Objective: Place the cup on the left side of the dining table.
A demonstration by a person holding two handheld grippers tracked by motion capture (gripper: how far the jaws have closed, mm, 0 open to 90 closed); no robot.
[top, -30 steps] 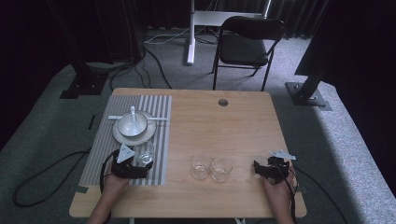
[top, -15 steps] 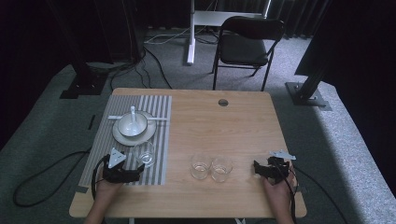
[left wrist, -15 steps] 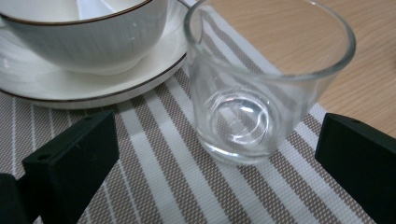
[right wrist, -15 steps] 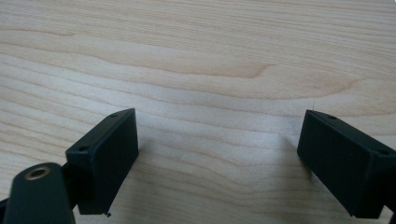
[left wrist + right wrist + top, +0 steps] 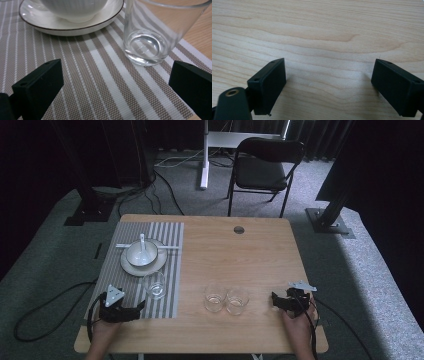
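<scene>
The left gripper (image 5: 137,306) has drawn back toward the table's (image 5: 240,255) near edge since a second ago, leaving the glass (image 5: 154,284) standing upright on the striped mat (image 5: 170,270), near that mat's near right corner and just beside the plate (image 5: 131,266) bearing the bowl (image 5: 141,253). Its jaws stand wide apart with nothing between them. The right gripper (image 5: 275,298), also spread open, stays at the near right corner.

The table (image 5: 250,255) is finished in smooth, matt pale wood grain. The striped placemat (image 5: 105,82) is of coarse woven fibre. The glass (image 5: 152,32) is clear and glossy; the saucer (image 5: 62,23) is glazed white ceramic.
</scene>
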